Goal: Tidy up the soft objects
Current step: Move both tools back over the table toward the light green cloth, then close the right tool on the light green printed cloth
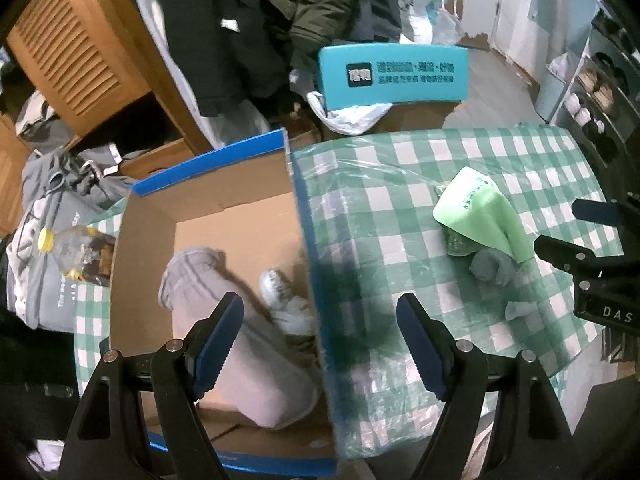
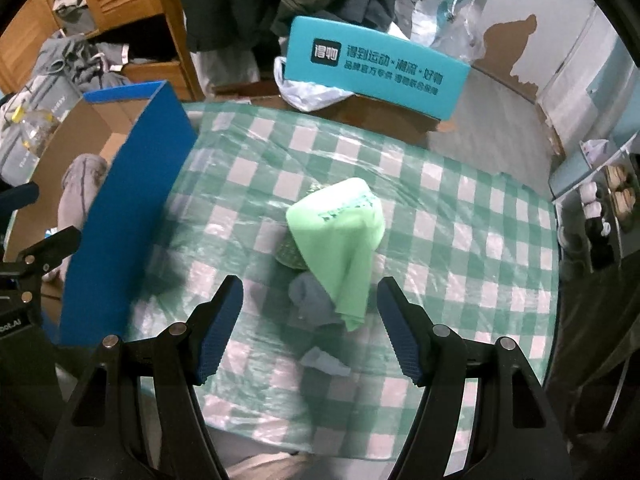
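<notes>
Light green cloth lying crumpled mid-frame in the right wrist view, on the green-and-white checked surface; right of centre in the left wrist view. Draping partly over a grey soft item and touching it; a darker patterned green piece peeking out at its left edge. Small pale grey scrap lying just below the pile, apart from it.

Cardboard box with blue outer walls sitting at the left edge of the surface, open on top. Inside: a long grey garment running diagonally, a whitish balled item beside it toward the right wall.

Right gripper hovering over the pile, fingers standing well apart, nothing between them, cloth lying beyond the tips. Left gripper hanging over the box's right wall, fingers apart, gripping nothing.

Teal box with printed text sitting beyond the far edge of the surface, upper centre. Dark coats hanging along the top; wooden louvred cabinet at upper left.
</notes>
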